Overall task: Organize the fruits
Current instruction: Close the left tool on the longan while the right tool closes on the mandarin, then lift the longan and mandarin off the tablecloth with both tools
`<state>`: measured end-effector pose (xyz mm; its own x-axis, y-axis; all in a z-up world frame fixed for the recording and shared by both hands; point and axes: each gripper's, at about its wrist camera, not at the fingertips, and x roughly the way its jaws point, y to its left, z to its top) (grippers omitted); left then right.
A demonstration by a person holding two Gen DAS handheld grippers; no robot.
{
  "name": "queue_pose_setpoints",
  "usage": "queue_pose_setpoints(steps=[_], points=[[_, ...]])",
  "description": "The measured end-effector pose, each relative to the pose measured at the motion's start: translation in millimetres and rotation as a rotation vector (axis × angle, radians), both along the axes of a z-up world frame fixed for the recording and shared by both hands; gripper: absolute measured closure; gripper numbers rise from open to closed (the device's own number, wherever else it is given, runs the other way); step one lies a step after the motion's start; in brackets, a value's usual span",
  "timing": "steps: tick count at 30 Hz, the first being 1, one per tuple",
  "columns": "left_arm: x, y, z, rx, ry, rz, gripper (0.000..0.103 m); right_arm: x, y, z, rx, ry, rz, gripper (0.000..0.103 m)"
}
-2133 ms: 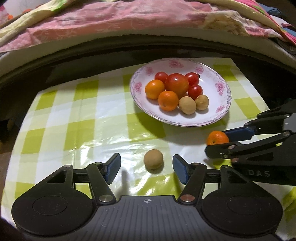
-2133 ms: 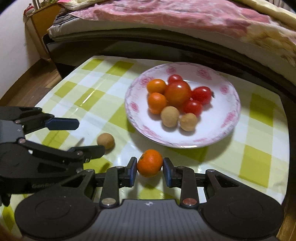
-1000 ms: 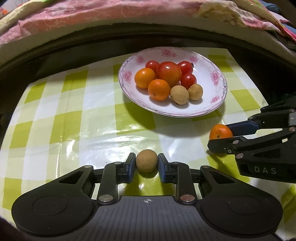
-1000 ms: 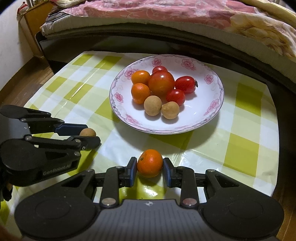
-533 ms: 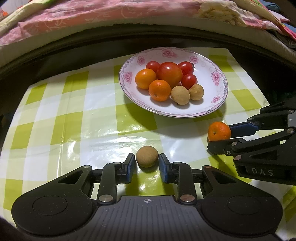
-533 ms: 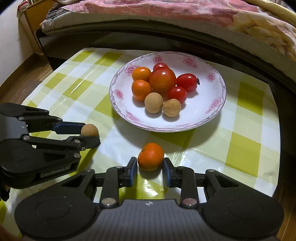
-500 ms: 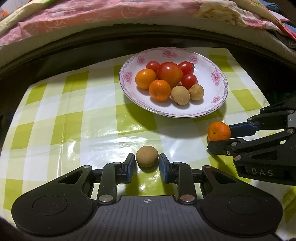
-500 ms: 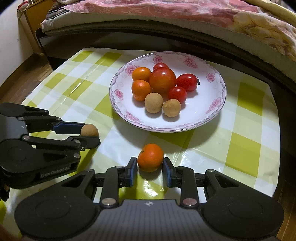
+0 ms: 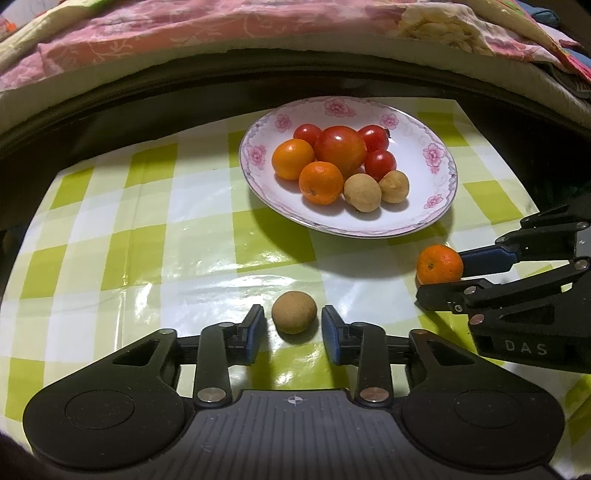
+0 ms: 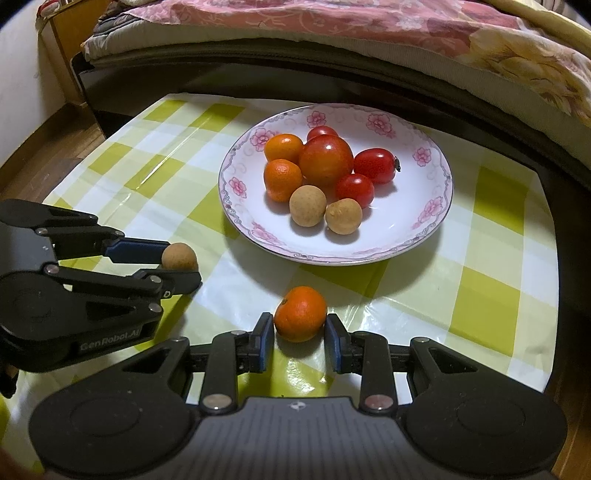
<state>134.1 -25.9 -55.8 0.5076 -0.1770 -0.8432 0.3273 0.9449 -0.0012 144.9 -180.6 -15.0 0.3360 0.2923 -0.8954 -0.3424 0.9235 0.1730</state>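
**Two loose fruits sit between the claws, short of the plate**

A brown longan (image 9: 294,312) lies on the checked tablecloth (image 9: 147,236) between the fingers of the left gripper (image 9: 293,334). The jaws are opening, and a sliver of cloth shows on either side of the fruit, so neither blue pad presses on it.

Off to that claw's right, a small orange (image 10: 301,314) sits between the fingers of the right gripper (image 10: 300,341). Its jaws stand narrow, both pads drawn up against the orange's sides in a grip, with the fruit resting on the cloth.

Ahead of both claws stands a white flowered plate (image 10: 417,236). It carries two more oranges, two more longans, one large tomato (image 10: 325,159) and three small red tomatoes, all bunched together toward the left half of the dish. The loose orange lies near the plate's front rim; the loose longan lies farther from it.

Beyond the plate, past the table's far edge, runs a bed with a pink floral quilt (image 9: 155,33).
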Motion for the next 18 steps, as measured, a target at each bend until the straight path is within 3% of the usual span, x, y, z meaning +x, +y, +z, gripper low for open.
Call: queue_pose_setpoints(steps=[3,10,18], points=[[0.7,1.7,-0.5,0.0,-0.004,0.014,0.049,0.0,-0.3,0.0,0.0,0.001,-0.001,0.07],[2.0,1.3,-0.2,-0.012,-0.003,0.007,0.048,-0.9,-3.0,-0.2,0.005,0.003,-0.005,0.07],[-0.4,-5.0,-0.4,-0.015,-0.01,-0.011,0.061,-3.1,-6.3,-0.7,0.01,0.0,-0.008,0.07]])
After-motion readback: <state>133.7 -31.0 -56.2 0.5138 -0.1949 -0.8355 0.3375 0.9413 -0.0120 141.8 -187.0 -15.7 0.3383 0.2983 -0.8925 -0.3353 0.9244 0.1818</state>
